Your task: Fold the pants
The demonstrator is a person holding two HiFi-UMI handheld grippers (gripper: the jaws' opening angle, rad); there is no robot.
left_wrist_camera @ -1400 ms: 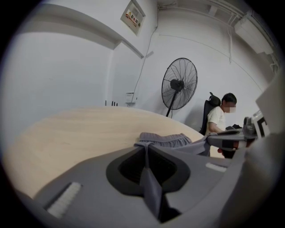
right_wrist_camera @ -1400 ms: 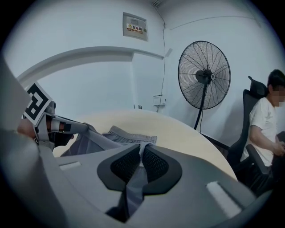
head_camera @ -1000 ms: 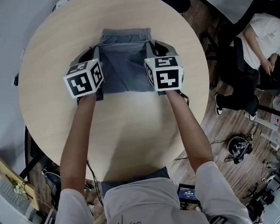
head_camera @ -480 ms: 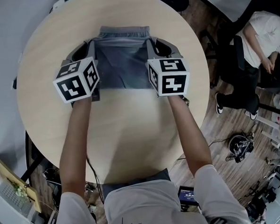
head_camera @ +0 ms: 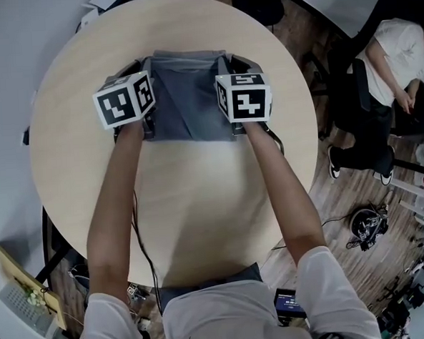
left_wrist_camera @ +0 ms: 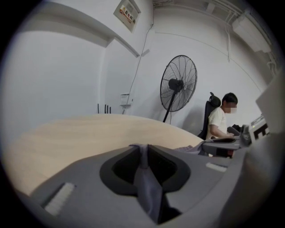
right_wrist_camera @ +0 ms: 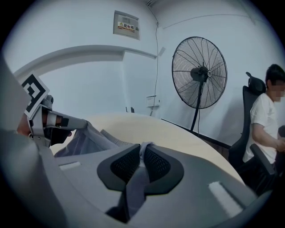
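while both claws bite into the cloth, the pants [head_camera: 186, 102] lie as a grey, doubled-over patch on the far half of the table [head_camera: 200, 202], stretched between your two hands. your left claw [left_wrist_camera: 141, 149] is clamped on a pinched fold of the grey cloth, which runs up between its jaws and pokes out at the tips. your right claw [right_wrist_camera: 143, 149] is clamped on another fold in the same way, at the pants' other side. the gathered waistband [head_camera: 183, 56] shows at the edge nearest the table's far rim.

the table is round and pale wood, with a plank floor [head_camera: 322, 208] around it and white walls beyond it. a big standing fan [right_wrist_camera: 199, 73] stands past the table's far rim. right of the table a seated person [head_camera: 395, 54] in a white shirt sits on a dark chair [right_wrist_camera: 249, 111]. a tangle of cables [head_camera: 366, 224] lies on the floor on that same side. from your head view the marker cubes hide the pants' side edges.
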